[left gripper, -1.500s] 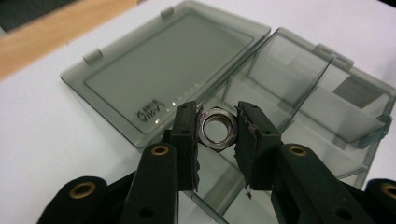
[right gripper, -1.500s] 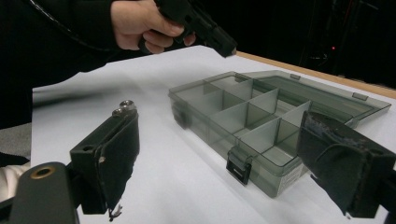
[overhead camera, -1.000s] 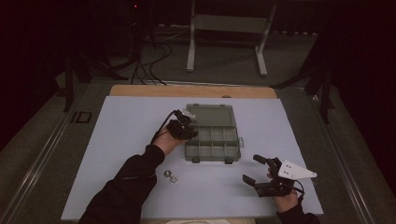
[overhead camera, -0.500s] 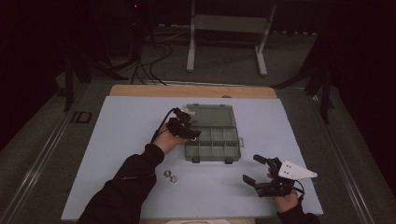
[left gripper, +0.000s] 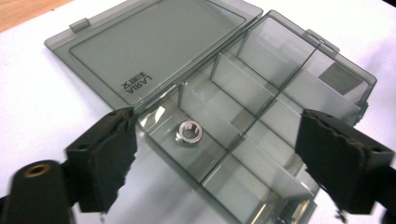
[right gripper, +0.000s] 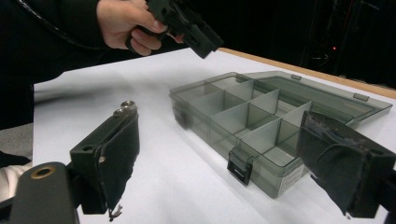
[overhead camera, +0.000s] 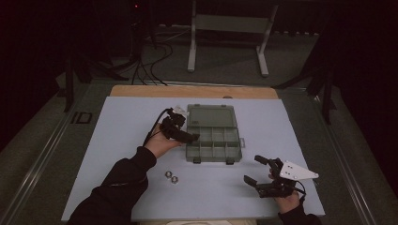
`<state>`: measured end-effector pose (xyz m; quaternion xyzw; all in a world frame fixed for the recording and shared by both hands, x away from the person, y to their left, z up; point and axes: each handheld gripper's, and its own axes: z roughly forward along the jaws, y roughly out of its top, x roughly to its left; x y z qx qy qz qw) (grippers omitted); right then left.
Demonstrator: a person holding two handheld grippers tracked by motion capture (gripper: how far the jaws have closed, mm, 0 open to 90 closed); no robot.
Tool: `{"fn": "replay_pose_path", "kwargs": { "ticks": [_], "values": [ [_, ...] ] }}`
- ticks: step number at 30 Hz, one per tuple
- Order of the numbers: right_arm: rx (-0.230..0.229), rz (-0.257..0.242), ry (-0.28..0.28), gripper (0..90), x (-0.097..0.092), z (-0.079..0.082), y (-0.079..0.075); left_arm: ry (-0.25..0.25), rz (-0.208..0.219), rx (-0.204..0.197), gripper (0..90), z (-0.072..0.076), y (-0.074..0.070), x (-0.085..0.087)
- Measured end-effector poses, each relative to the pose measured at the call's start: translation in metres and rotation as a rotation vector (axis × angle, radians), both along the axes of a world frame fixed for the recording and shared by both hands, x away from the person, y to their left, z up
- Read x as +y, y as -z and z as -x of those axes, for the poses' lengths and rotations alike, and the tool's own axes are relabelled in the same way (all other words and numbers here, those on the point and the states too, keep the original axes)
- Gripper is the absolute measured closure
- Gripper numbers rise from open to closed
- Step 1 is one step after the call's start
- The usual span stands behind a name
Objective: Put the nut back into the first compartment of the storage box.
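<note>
A dark room surrounds the pale tabletop (overhead camera: 117, 140). Your left tongs (overhead camera: 190, 137) now hover released over the organizer box (left gripper: 261, 121); one nut (left gripper: 188, 132) lies inside. Right tongs (overhead camera: 256, 171) rest released near the front edge.

Left gripper (overhead camera: 187, 136) now a touch lower, nearer the organizer box's (overhead camera: 213, 133) left compartments, jaws apart.

You see that the organizer box (left gripper: 261, 107) is of smoky, see-through plastic with a smooth, glossy finish, and the nut (left gripper: 188, 132) inside one compartment is shiny bare metal. The pads (left gripper: 109, 158) of your left gripper (left gripper: 224, 163) look like black matt foam, rough and torn at the edges. The table cover (overhead camera: 141, 122) is pale, smooth and matt, with a wooden edge (overhead camera: 141, 91) behind it.
</note>
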<state>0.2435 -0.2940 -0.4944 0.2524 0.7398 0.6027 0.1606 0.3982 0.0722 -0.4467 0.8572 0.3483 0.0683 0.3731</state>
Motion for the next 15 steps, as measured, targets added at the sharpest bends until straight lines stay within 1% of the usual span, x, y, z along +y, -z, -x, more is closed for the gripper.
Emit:
{"fn": "replay_pose_path", "kwargs": {
  "ticks": [3,6,7,9,10,11,12,13,14,15],
  "values": [
    [0.0,0.001,0.0,13.4,0.0,0.0,0.0,-0.006,0.009,-0.009,11.4,0.004,-0.003,0.004],
    [0.001,0.001,0.001,13.4,0.0,0.0,0.0,0.005,0.051,-0.022,10.8,0.011,-0.008,0.012],
    [0.0,0.001,0.001,13.4,0.0,0.0,0.0,0.003,0.053,-0.03,10.6,0.014,-0.008,0.015],
    [0.001,0.001,0.002,13.4,0.0,0.0,0.0,0.01,0.061,-0.029,10.6,0.016,-0.009,0.017],
    [0.001,0.0,0.002,13.4,0.0,0.0,0.0,0.014,0.069,-0.039,10.6,0.021,-0.01,0.021],
    [0.001,0.0,0.002,13.4,0.0,0.0,0.0,0.014,0.069,-0.039,10.6,0.021,-0.01,0.021],
    [0.001,-0.002,0.001,13.4,0.0,0.0,0.0,0.023,0.076,-0.04,10.6,0.026,-0.01,0.025],
    [0.002,-0.001,0.001,13.4,0.0,0.0,0.0,0.023,0.076,-0.04,10.6,0.026,-0.01,0.025],
    [0.004,0.001,0.0,13.4,0.0,0.0,0.0,0.037,0.087,-0.044,10.7,0.032,-0.01,0.03],
    [0.004,0.001,0.0,13.4,0.0,0.0,0.0,0.037,0.087,-0.044,10.7,0.032,-0.01,0.03]
  ]
}}
